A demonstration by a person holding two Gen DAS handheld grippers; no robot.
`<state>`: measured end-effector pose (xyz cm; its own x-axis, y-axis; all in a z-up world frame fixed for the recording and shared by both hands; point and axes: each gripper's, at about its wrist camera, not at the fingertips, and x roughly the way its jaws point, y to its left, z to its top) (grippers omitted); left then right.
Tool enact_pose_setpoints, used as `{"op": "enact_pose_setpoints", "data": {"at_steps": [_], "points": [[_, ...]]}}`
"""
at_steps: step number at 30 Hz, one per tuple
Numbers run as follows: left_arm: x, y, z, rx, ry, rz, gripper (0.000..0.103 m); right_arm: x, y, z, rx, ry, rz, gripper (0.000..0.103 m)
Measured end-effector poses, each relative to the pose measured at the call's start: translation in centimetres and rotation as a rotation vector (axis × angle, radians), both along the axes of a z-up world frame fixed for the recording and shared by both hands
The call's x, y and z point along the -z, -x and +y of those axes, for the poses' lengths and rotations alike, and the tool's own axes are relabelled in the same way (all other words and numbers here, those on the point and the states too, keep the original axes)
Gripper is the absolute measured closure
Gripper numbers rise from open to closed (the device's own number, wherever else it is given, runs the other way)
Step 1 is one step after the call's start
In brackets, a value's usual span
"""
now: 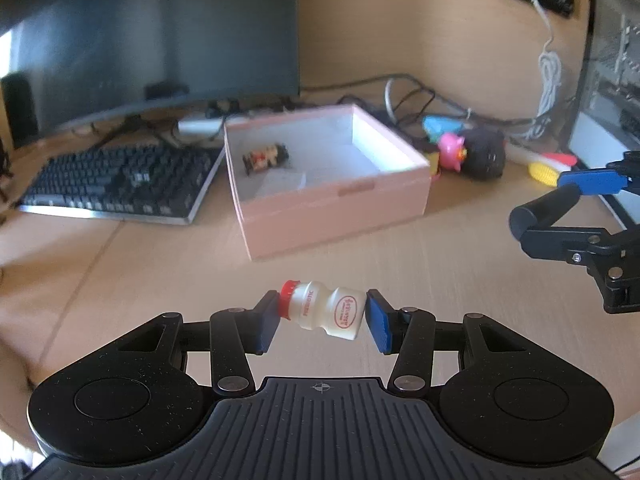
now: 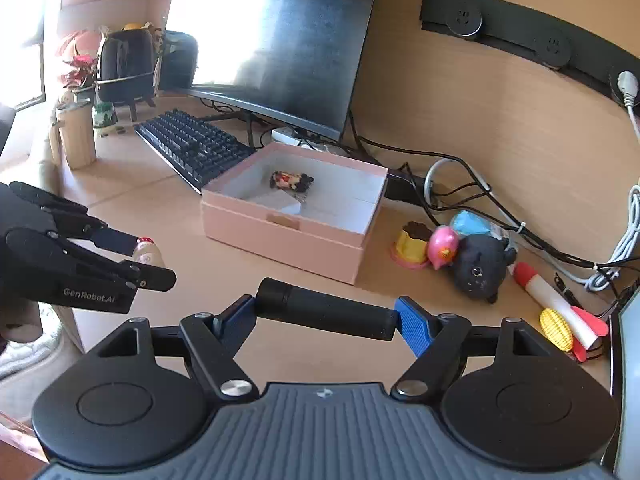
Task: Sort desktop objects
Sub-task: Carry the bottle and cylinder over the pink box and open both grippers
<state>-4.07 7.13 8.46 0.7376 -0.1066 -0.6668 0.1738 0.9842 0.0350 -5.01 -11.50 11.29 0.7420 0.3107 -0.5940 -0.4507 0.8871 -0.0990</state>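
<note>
My left gripper [image 1: 322, 316] is shut on a small white probiotic bottle [image 1: 326, 312] with a red cap, held sideways above the wooden desk. My right gripper [image 2: 326, 316] is shut on a black cylinder [image 2: 326, 309], gripped end to end. An open pink box [image 1: 332, 204] stands ahead in the left wrist view, with a small dark-haired figurine [image 1: 266, 157] lying inside. From the right wrist view, the pink box [image 2: 288, 236] holds the figurine [image 2: 291, 181], and the left gripper [image 2: 136, 258] with the bottle [image 2: 147, 254] is at the left.
A black keyboard [image 1: 120, 184] and a dark monitor [image 1: 152, 36] sit left of the box. Toys lie right of it: a pink bird [image 2: 442, 248], a black plush [image 2: 482, 266], a yellow pudding toy [image 2: 412, 246], a rocket toy [image 2: 560, 308]. Cables [image 2: 472, 196] run along the back wall.
</note>
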Motion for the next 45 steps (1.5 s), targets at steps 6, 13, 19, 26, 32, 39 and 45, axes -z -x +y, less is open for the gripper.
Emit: {"op": "enact_pose_setpoints", "data": {"at_steps": [6, 13, 19, 26, 32, 39, 45], "points": [[-2.2, -1.8, 1.7, 0.039, 0.071, -0.063, 0.052, -3.7, 0.0, 1.8, 0.009, -0.013, -0.091, 0.027], [-4.0, -6.7, 0.9, 0.074, 0.100, -0.149, 0.052, -9.6, -0.8, 1.9, 0.089, -0.042, -0.268, 0.027], [-5.6, -12.6, -1.0, 0.092, 0.093, -0.256, 0.044, -11.8, -2.7, 1.6, 0.092, -0.037, -0.335, 0.027], [-4.1, -13.2, -0.4, 0.010, 0.079, -0.165, 0.008, -10.5, -5.7, 1.5, 0.061, -0.050, -0.329, 0.027], [-1.6, -9.7, 2.3, -0.153, 0.116, -0.043, 0.007, -8.8, -9.7, 4.0, -0.043, -0.088, -0.277, 0.027], [-1.5, -4.9, 5.7, -0.292, 0.133, 0.017, 0.004, -5.6, -15.8, 8.4, -0.105, -0.108, -0.243, 0.027], [-1.4, -3.3, 6.4, -0.326, 0.136, 0.038, 0.003, -4.0, -17.5, 10.4, -0.125, -0.090, -0.201, 0.023]]}}
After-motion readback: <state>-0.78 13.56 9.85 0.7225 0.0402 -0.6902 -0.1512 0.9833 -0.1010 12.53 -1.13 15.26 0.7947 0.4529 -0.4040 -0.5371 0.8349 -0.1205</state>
